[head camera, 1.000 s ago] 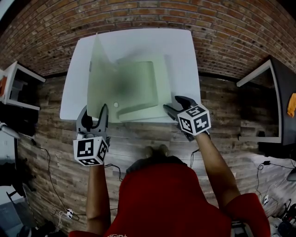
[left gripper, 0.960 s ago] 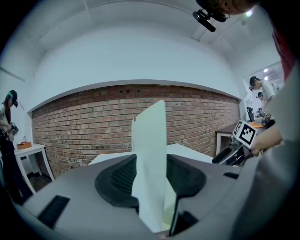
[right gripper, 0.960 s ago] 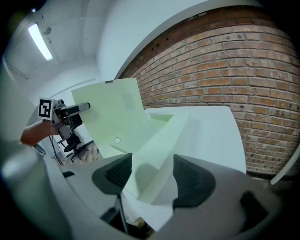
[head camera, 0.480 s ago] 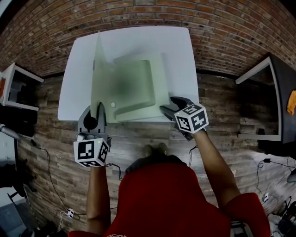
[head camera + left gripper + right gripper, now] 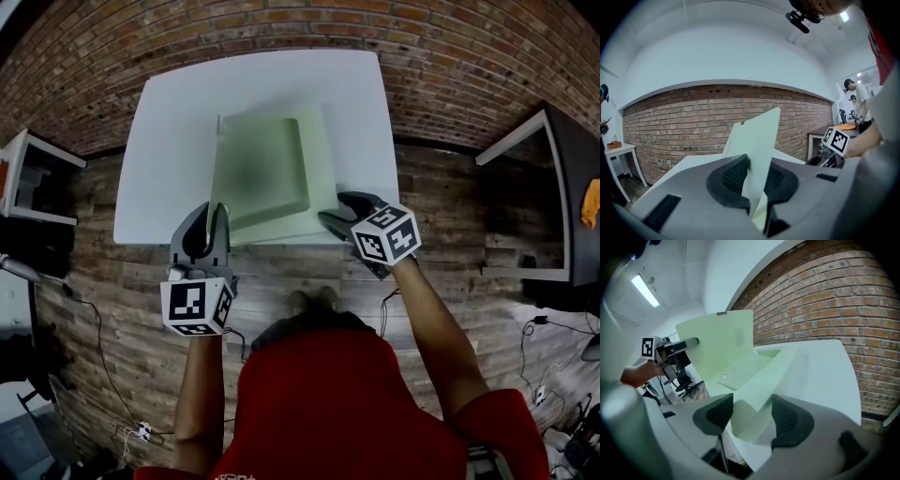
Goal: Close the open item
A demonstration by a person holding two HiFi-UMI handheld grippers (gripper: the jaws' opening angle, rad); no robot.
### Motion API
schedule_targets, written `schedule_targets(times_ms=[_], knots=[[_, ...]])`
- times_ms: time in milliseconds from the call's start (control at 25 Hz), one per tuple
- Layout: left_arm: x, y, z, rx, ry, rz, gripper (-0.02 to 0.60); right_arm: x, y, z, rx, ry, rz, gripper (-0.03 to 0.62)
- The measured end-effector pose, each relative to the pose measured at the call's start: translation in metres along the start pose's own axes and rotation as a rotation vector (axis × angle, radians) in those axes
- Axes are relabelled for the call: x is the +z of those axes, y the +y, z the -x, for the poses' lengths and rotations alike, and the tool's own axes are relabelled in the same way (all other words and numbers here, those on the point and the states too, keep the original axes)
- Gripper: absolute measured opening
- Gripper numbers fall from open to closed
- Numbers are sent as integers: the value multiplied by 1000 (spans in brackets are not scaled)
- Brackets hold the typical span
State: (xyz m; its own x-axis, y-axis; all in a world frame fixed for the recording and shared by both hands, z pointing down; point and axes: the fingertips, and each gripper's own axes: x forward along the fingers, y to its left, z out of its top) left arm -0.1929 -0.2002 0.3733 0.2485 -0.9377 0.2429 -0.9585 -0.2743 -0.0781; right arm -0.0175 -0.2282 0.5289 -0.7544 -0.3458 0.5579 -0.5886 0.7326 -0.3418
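Note:
A pale green folder (image 5: 267, 169) lies open on the white table (image 5: 169, 122). Its cover (image 5: 218, 164) stands nearly upright along the left side. My left gripper (image 5: 214, 212) has just been closing and is shut on the cover's near edge; in the left gripper view the thin sheet (image 5: 758, 136) is pinched between the pads of that gripper (image 5: 752, 165). My right gripper (image 5: 334, 208) is open at the folder's front right corner. In the right gripper view that corner (image 5: 754, 394) lies between the spread jaws of the gripper (image 5: 751, 416), and the raised cover (image 5: 719, 345) shows at the left.
A brick wall (image 5: 281, 23) runs behind the table. A white shelf (image 5: 28, 178) stands at the left and a dark desk (image 5: 562, 187) at the right. Cables (image 5: 103, 375) lie on the wood floor. People stand at the far right (image 5: 858, 96).
The left gripper's jaws closed on the cover and moved right with it. The cover swung from leaning left to almost upright over the base. The right gripper stayed at the corner.

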Motion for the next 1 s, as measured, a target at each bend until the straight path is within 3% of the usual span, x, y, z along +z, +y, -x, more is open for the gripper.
schedule_targets(times_ms=[1000], knots=[[-29, -95, -55, -182, 139, -158, 85, 3, -4, 0, 58, -14, 14, 252]])
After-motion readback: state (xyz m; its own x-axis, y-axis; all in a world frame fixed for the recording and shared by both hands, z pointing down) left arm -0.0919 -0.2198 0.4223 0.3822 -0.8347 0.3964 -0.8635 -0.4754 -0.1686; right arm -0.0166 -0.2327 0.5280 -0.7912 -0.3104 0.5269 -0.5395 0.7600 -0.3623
